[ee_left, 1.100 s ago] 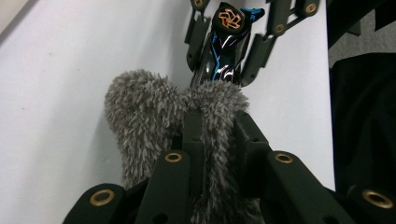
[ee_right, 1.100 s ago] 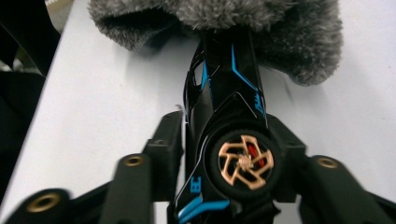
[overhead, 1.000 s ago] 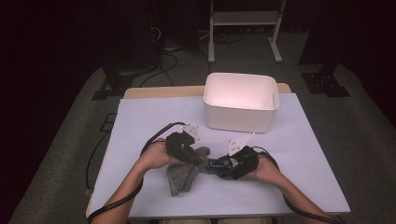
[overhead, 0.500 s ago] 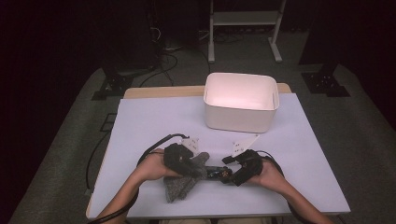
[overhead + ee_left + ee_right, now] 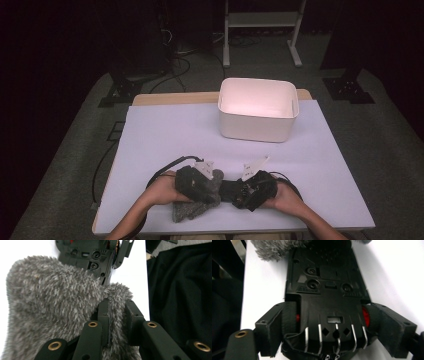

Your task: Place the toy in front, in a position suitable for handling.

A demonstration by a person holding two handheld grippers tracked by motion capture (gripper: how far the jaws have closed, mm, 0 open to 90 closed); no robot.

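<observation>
Cloth, grey and furry (image 5: pixel 50 302), lies at the near edge of the bench (image 5: pixel 165 135), partly bunched over one end of a black toy car (image 5: pixel 324 290). The car is turned underside up, with chassis screws and red wheel hubs facing the right gripper view. Left tool (image 5: pixel 116 312) is clamped narrow on a fold of the cloth, and pile shows squeezed between its two jaws. Judged purpose: the pinch keeps the cloth in hand so it can be drawn along the car body rather than sliding loose. Right tool (image 5: pixel 327 322) stands wide astride the car at the wheel end, one jaw beside each wheel. Its jaws have just been opening with the car between them, and no firm squeeze on the wheels is evident. Judged purpose: the straddle brackets the car so it cannot skid sideways while the cloth is worked. The two tools face each other, nearly touching, with both hands low on the bench. White bin (image 5: pixel 257 107) sits well apart at the far side and holds nothing visible. It is likely the drop-off point later.
</observation>
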